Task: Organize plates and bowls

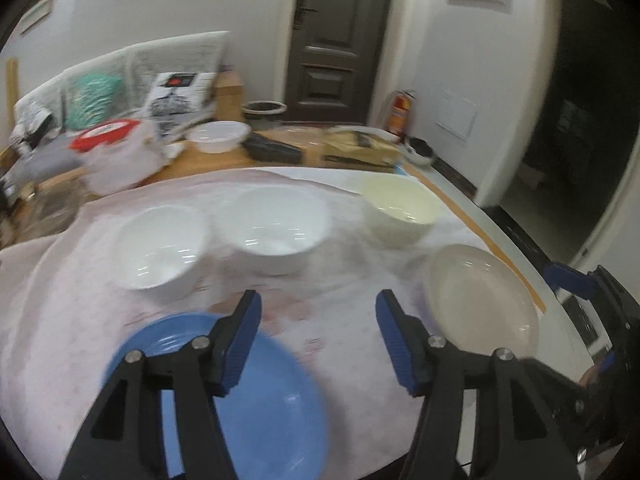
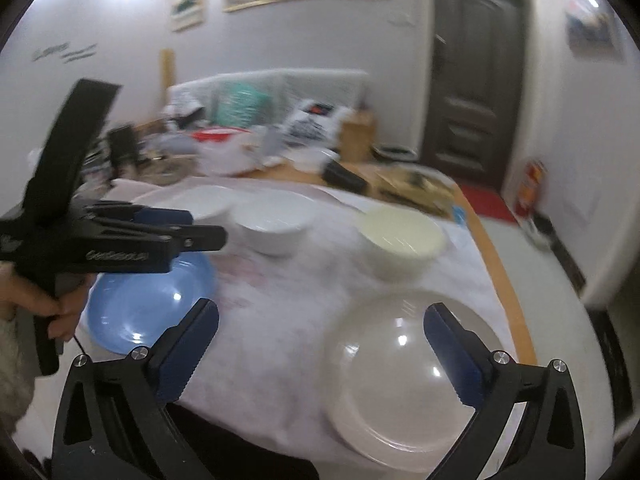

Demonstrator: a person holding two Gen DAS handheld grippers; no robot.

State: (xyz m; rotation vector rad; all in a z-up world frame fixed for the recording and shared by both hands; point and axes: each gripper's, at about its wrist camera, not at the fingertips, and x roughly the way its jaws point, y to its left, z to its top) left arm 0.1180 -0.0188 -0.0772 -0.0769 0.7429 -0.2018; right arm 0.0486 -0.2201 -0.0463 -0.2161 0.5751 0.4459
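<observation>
On the pale tablecloth point(image 1: 320, 320) stand two white bowls point(image 1: 160, 246) point(image 1: 276, 230) and a cream bowl point(image 1: 402, 208) in a row. A blue plate point(image 1: 256, 400) lies near left, a pale beige plate point(image 1: 484, 304) near right. My left gripper point(image 1: 318, 334) is open and empty, its left finger over the blue plate's rim. In the right wrist view my right gripper point(image 2: 320, 340) is open and empty, above the beige plate point(image 2: 400, 380), with the blue plate point(image 2: 148, 300), a white bowl point(image 2: 272, 220) and the cream bowl point(image 2: 400, 240) beyond. The left gripper point(image 2: 192, 228) shows there from the side.
Behind the cloth lie a white tub point(image 1: 218, 136), a red-lidded container point(image 1: 106, 140), a dark pouch point(image 1: 272, 150) and a cardboard box point(image 1: 356, 152). The table's right edge point(image 1: 500, 248) runs close to the beige plate. A sofa point(image 1: 120, 80) and a door point(image 1: 336, 40) stand behind.
</observation>
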